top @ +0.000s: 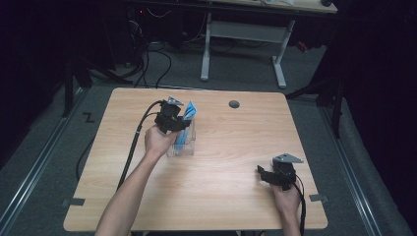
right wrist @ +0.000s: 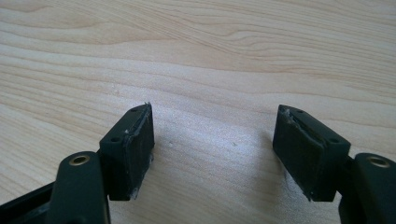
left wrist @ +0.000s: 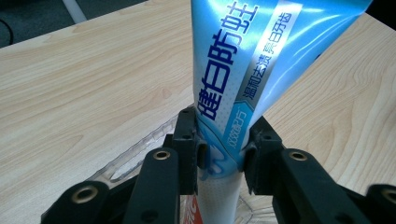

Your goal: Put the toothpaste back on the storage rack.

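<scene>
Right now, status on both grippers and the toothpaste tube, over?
Left gripper shut on toothpaste tube, tube over the clear plastic container. Right gripper open, nothing between its jaws, over bare table. Nothing in the way.

The right claw (right wrist: 212, 154) hangs with its jaws spread wide over the bare light wooden table (right wrist: 210, 56).

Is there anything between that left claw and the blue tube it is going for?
No. The left gripper already has its jaws clamped on the blue toothpaste tube, pads pressing its sides. The tube stands in a clear plastic box on the table.
</scene>
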`<state>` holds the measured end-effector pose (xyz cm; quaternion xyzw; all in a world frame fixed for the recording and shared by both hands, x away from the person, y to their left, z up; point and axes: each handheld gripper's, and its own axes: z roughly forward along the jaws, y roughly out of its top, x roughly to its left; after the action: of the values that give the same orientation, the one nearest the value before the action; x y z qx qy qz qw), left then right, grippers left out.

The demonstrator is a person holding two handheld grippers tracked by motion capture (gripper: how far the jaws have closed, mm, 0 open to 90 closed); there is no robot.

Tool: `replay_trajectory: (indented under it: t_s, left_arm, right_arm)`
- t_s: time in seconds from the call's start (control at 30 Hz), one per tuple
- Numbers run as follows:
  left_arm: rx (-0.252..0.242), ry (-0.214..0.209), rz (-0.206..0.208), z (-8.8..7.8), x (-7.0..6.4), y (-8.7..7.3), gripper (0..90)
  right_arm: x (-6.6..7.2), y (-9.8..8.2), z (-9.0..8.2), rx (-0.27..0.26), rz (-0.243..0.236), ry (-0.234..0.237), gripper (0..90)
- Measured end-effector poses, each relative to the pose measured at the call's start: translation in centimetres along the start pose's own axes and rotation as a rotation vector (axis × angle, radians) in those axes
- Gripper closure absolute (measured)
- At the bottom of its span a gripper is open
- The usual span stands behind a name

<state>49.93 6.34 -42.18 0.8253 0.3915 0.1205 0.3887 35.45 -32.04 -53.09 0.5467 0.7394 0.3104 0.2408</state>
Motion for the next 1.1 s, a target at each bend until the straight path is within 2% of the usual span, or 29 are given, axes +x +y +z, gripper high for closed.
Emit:
replay_trajectory:
  t_s: [0.5,1.1]
  left_arm:
    - [0.001,0.000,-0.003,0.3,-0.1,0.1,68.3]
    - [-0.049,0.027,0.023,-1.6,-0.3,0.3,58.3]
  right_arm:
    - [0.0,0.0,0.0,0.000,0.000,0.000,29.3]
    - [0.0,0.0,0.0,0.000,0.000,0.000,29.3]
